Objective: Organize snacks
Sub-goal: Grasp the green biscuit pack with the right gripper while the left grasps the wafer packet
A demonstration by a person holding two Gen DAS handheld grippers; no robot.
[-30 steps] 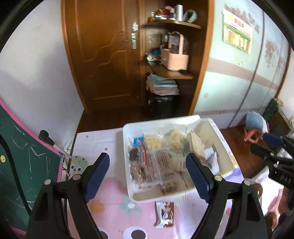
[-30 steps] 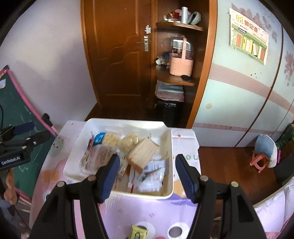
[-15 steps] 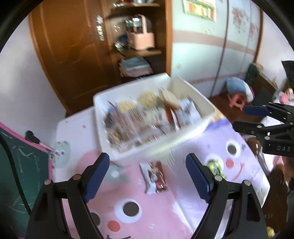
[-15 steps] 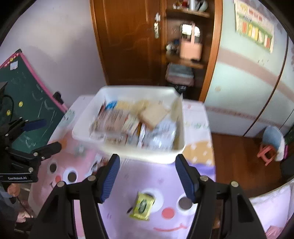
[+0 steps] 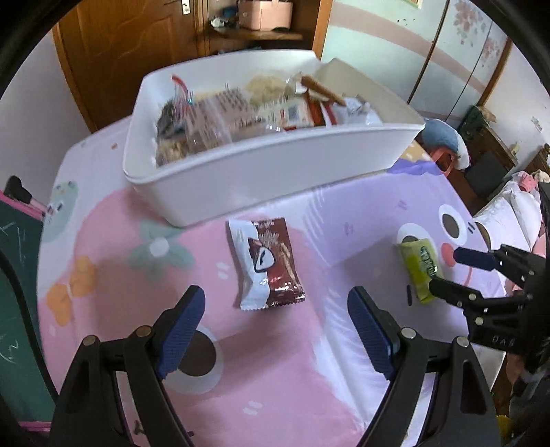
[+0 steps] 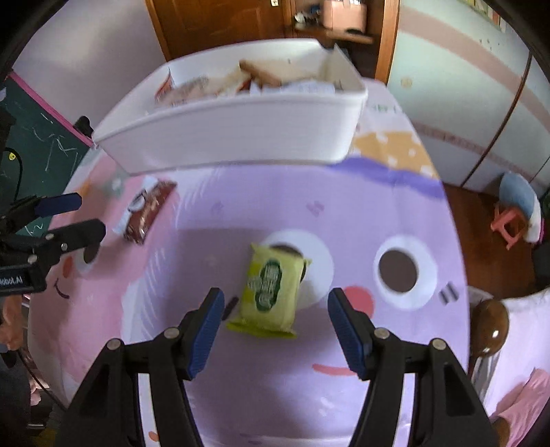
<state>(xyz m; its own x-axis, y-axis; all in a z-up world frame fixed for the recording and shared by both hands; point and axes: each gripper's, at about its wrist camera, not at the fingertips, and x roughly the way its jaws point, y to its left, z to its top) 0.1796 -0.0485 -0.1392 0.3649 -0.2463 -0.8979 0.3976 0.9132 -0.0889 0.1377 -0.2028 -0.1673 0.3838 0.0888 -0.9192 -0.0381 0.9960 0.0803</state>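
A white bin (image 5: 275, 168) full of wrapped snacks stands at the far side of the table; it also shows in the right wrist view (image 6: 233, 134). A brown and white snack packet (image 5: 266, 263) lies on the cloth just beyond my open, empty left gripper (image 5: 276, 326); the right wrist view (image 6: 146, 209) shows it too. A yellow-green snack packet (image 6: 270, 292) lies between the fingertips of my open right gripper (image 6: 275, 326), which has not closed on it. The left wrist view shows that packet (image 5: 421, 266) with the right gripper (image 5: 447, 271) around it.
The table is covered by a pink and purple cartoon cloth (image 6: 343, 213). A green chalkboard (image 5: 13, 282) leans at the left. A wooden door and shelves (image 5: 240, 27) stand behind the table. A small pink stool (image 6: 508, 223) stands on the floor at the right.
Both grippers have dropped down and back from over the bin to just above the cloth. The left now faces the brown packet, the right straddles the yellow-green packet. Both stay open.
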